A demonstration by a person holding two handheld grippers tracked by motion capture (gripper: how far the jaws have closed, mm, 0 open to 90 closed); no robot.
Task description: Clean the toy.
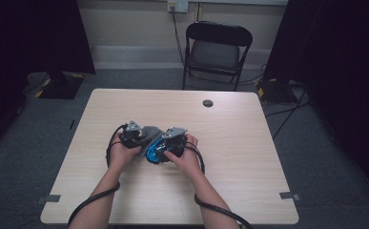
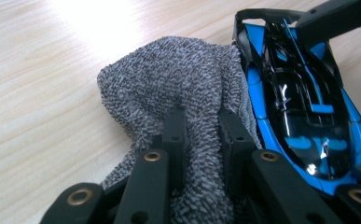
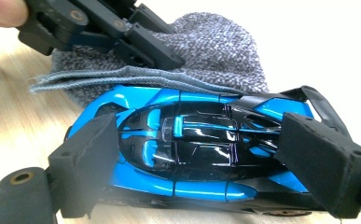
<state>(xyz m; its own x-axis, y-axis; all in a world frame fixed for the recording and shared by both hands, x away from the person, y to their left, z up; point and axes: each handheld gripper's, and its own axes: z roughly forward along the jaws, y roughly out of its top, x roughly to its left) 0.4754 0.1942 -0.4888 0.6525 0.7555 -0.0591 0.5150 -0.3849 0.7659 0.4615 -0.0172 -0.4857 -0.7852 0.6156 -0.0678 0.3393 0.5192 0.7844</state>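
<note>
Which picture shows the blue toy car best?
The right gripper view: the toy car lies across it, roof and both ends plain, between the right gripper's fingers. The left gripper view shows its roof lengthwise beside the grey cloth. In the high view it is a small blue shape between the hands.

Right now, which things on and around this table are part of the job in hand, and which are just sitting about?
In the job:
blue toy car, clamped end to end in the right tongs
grey cloth, pinched in the left tongs, lying against the car

Just about:
folding chair
wall socket
table's cable hole
</note>
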